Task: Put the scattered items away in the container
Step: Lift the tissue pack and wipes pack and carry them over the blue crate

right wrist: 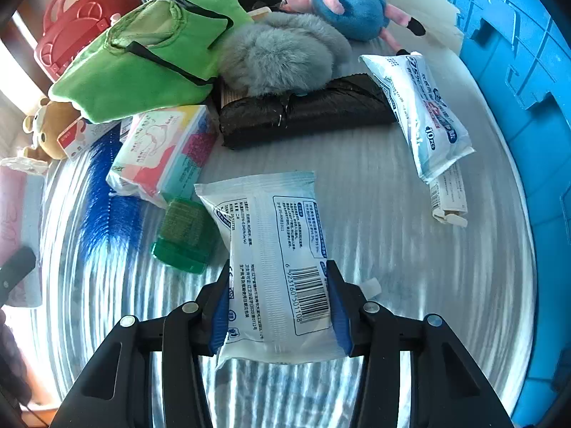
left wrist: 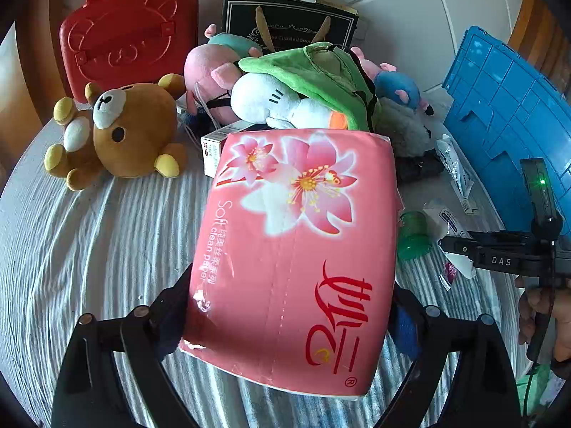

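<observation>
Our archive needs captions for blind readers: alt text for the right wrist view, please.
The right gripper grips a white wipes packet over a striped cloth, with a blue crate at right and plush toys behind.

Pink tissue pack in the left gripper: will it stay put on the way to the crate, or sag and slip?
The pink tissue pack looks soft and probably light; the left gripper spans its width, so squeezing may dent it. Its glossy wrap could slide. Most of the pack overhangs forward, so it may droop.
</observation>
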{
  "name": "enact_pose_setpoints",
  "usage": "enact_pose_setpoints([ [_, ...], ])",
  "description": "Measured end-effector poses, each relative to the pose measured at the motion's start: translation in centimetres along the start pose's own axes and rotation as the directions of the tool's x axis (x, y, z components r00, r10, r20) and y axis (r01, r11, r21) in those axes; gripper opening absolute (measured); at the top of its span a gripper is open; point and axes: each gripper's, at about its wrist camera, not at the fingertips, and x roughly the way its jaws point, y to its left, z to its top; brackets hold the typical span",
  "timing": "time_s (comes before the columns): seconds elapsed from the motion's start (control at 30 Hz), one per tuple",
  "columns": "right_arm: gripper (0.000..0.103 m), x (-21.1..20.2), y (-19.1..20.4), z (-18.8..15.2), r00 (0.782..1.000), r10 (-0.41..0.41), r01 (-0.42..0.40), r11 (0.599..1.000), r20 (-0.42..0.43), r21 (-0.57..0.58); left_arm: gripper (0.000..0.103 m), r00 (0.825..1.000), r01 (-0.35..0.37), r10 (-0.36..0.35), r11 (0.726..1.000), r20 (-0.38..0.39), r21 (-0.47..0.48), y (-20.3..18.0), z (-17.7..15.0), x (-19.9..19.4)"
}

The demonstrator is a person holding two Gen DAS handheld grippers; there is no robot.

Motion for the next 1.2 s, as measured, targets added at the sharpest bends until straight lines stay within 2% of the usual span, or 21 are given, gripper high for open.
enact_pose_setpoints([
  [0.3,0.045,-4.7,0.4,-0.9,0.999,0.026,-0.025,1.000,0.048,-0.016,0.092,0.998,-0.022,0.022,1.000,0.054,0.005,-1.0,0.5,-3.9],
  [0.47,0.045,-6.7,2.0,-0.9,0.996,0.048,-0.046,0.998,0.073,-0.036,0.092,0.996,-0.029,0.028,1.000,0.090,0.010,-2.1,1.5,-6.7],
  [0.63,0.045,-11.0,2.7,-1.9,0.992,0.075,-0.070,0.996,0.104,-0.049,0.092,0.991,-0.028,0.025,0.999,0.128,0.022,-3.5,2.6,-9.7],
  [1.2,0.045,-23.2,3.3,-0.8,0.958,0.147,-0.123,0.986,0.247,-0.112,0.092,0.978,-0.057,0.042,0.996,0.205,0.068,-8.1,5.6,-18.2],
])
